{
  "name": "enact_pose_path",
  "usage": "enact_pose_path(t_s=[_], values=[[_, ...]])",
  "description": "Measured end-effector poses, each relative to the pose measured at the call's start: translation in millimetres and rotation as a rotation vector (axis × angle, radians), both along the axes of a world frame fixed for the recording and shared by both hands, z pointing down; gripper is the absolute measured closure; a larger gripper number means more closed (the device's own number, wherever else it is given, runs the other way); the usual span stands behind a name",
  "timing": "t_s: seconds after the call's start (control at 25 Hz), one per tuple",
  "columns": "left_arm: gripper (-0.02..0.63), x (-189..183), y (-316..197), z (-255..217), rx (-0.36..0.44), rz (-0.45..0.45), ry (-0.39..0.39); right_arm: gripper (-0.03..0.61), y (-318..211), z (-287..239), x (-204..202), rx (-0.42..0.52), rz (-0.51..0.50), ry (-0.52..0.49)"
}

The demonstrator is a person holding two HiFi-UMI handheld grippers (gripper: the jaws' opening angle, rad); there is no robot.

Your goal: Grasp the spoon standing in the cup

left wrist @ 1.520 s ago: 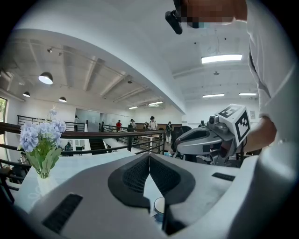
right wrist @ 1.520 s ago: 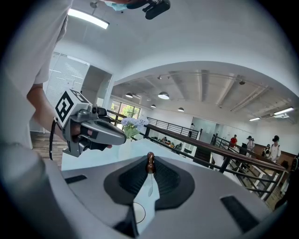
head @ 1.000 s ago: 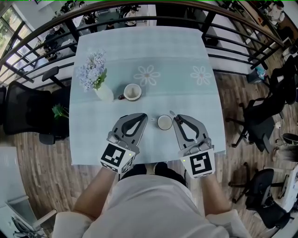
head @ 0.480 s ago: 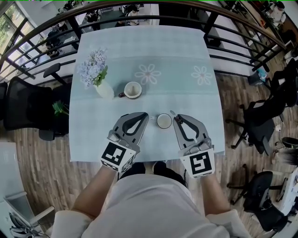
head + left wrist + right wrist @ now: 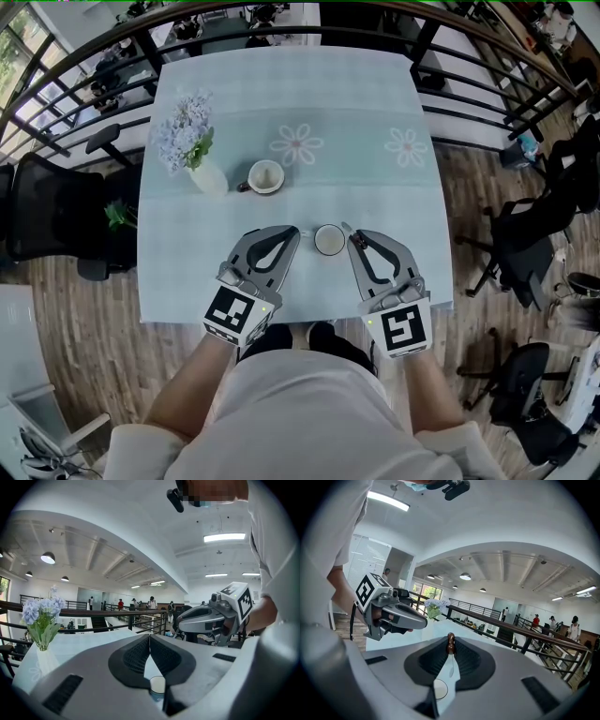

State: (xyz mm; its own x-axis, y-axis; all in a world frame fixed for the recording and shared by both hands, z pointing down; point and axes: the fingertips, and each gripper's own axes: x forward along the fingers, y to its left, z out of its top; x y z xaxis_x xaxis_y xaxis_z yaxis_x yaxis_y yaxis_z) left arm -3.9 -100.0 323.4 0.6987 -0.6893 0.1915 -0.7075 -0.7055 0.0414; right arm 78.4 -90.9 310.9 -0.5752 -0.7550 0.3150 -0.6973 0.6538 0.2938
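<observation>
A small white cup (image 5: 329,240) stands on the pale blue tablecloth (image 5: 394,202) between my two grippers. My right gripper (image 5: 350,233) sits just right of the cup. In the right gripper view this gripper (image 5: 450,641) is shut on the brown-tipped handle of a thin spoon (image 5: 451,667). The spoon's bowl hangs down beside the cup (image 5: 439,689); whether it touches the cup is unclear. My left gripper (image 5: 292,232) lies left of the cup. Its jaws (image 5: 149,637) meet with nothing between them, above the cup (image 5: 157,686).
A white mug (image 5: 265,176) and a vase of pale blue flowers (image 5: 190,142) stand farther back on the left. A dark railing (image 5: 469,56) runs round the table's far sides. Office chairs (image 5: 525,234) stand on the wooden floor to the right.
The head camera has shifted slightly, so the table items sit a little higher in the view. Both grippers and the cup keep their places.
</observation>
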Motion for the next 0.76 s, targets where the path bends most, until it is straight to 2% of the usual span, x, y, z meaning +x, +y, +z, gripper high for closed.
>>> enact_pose_path(t_s=[0.76], values=[[0.594,0.7,-0.7,1.5,-0.003,0.005,0.002,0.526,0.2,3.7,0.2,-0.009,0.007,-0.002]])
